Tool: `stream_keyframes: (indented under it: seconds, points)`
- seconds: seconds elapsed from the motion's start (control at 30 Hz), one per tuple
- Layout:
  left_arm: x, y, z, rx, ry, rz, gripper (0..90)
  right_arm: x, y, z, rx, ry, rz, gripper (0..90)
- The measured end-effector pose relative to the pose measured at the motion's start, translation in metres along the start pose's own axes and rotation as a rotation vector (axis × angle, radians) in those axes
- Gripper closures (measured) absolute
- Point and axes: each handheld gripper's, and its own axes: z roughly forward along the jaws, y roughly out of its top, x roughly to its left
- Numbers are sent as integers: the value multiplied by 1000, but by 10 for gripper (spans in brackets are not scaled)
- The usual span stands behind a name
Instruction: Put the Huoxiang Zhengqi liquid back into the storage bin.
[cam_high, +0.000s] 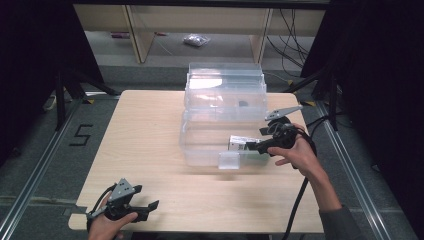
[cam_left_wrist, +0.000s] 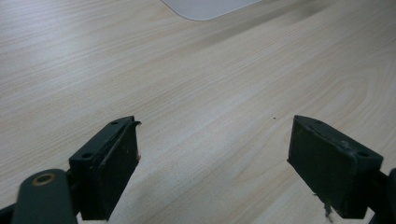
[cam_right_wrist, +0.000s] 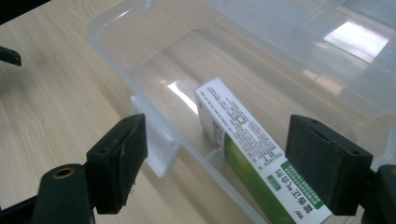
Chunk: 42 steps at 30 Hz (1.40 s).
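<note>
The high view looks forward and down from above the table's (cam_high: 150, 130) near edge, taking in the whole top. The left gripper view sits low and close over bare wood at seven o'clock. The right gripper view looks closely into the clear bin (cam_right_wrist: 154, 60) at three o'clock, which the high view shares.

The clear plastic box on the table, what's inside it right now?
Inside the clear plastic box lies one white and green carton, flat on the bottom near the front wall. The right gripper covers the carton's near end.
</note>
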Motion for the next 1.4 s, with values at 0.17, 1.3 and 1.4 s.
stream_keyframes:
  seconds: [0.17, 1.3, 1.4]
  points:
    - [-1, 1, 0, 4, 3, 7, 154, 9, -6, 1, -10, -12, -6, 213]
    - [-2, 1, -2, -4, 10, 15, 154, 53, -45, 23, -97, 24, -8, 190]
    - [-2, 1, -2, -4, 11, 15, 154, 56, -48, 24, -104, 22, 15, 190]
